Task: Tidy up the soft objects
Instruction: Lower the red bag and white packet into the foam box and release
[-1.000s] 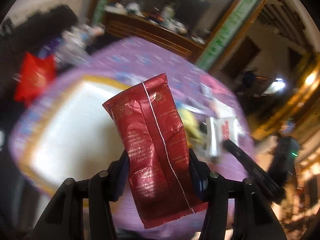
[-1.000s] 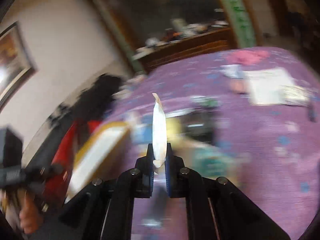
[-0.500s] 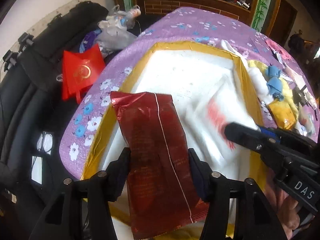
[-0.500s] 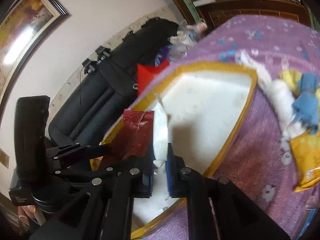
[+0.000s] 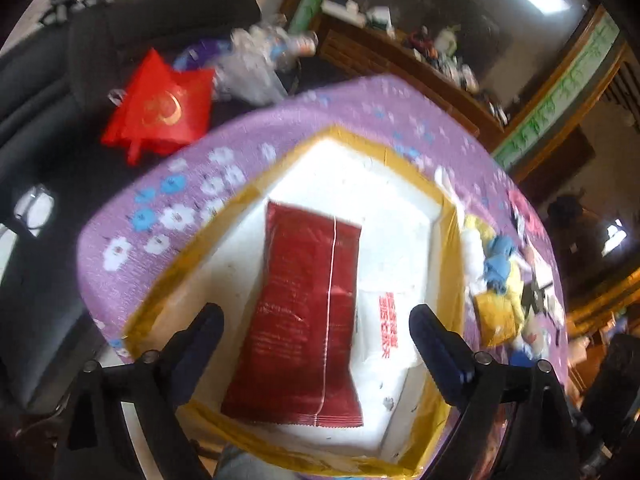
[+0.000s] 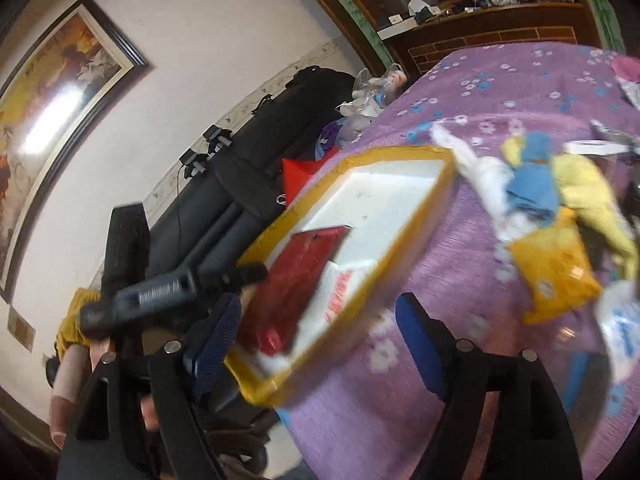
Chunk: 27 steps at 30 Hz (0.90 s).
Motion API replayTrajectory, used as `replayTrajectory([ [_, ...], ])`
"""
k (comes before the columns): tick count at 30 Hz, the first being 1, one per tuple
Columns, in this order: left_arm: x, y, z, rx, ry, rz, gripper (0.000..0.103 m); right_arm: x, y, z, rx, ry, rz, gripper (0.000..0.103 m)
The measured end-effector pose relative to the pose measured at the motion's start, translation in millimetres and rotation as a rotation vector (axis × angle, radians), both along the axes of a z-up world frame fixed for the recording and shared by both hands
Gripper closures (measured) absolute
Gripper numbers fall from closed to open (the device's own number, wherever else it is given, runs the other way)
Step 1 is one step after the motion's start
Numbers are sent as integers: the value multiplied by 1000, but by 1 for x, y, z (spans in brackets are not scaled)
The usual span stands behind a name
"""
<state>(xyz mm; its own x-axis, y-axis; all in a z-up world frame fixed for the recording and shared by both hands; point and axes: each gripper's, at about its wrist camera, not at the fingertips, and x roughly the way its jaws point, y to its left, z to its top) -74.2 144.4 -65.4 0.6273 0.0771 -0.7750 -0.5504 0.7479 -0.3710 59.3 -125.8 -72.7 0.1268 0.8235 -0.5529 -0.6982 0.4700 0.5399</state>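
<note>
A dark red foil packet (image 5: 304, 316) lies flat in the white foam box with yellow-taped rim (image 5: 448, 216). A white packet with red print (image 5: 384, 328) lies beside it on the right. My left gripper (image 5: 316, 332) is open above the packets, holding nothing. In the right wrist view the same box (image 6: 400, 232) holds the red packet (image 6: 296, 276) and the white packet (image 6: 340, 292). My right gripper (image 6: 320, 328) is open and empty at the box's near edge. The left gripper's finger (image 6: 176, 288) shows at the left.
The box sits on a purple flowered tablecloth (image 6: 500, 80). A pile of soft things lies right of the box: white cloth (image 6: 480, 176), blue cloth (image 6: 532, 188), yellow cloth (image 6: 588, 188), a yellow packet (image 6: 556, 276). A red bag (image 5: 160, 108) and black chair (image 6: 224, 200) stand beyond the table edge.
Both grippers have opened. The red packet left my left gripper and the white packet left my right gripper; both now lie in the box. Both grippers have drawn back.
</note>
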Motion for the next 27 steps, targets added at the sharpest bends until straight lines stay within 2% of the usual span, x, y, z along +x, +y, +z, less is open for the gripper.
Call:
replayTrajectory([
  [5,-7,-41,40,99,-133,-36,7,-6,-65,-2,19,-22,-77,24],
  [8,3,-77,55,139,-161,-120,7,-1,-104,-10,17,-6,-160,24],
  [10,13,-106,55,157,-161,-221,7,3,-125,-19,-8,16,-219,24],
  [13,31,-137,44,158,-127,-321,7,9,-140,-35,-55,43,-289,24],
  [16,45,-156,32,112,-93,-371,7,12,-140,-46,-80,70,-307,25],
  [19,59,-181,14,43,-29,-463,7,18,-149,-36,-94,27,-377,27],
  [21,65,-199,2,24,14,-521,7,27,-160,-25,-91,-1,-413,27],
  [24,78,-232,-9,52,57,-617,7,54,-175,-15,-119,-28,-461,26],
  [27,98,-261,-20,80,90,-670,7,88,-179,-19,-125,42,-461,25],
])
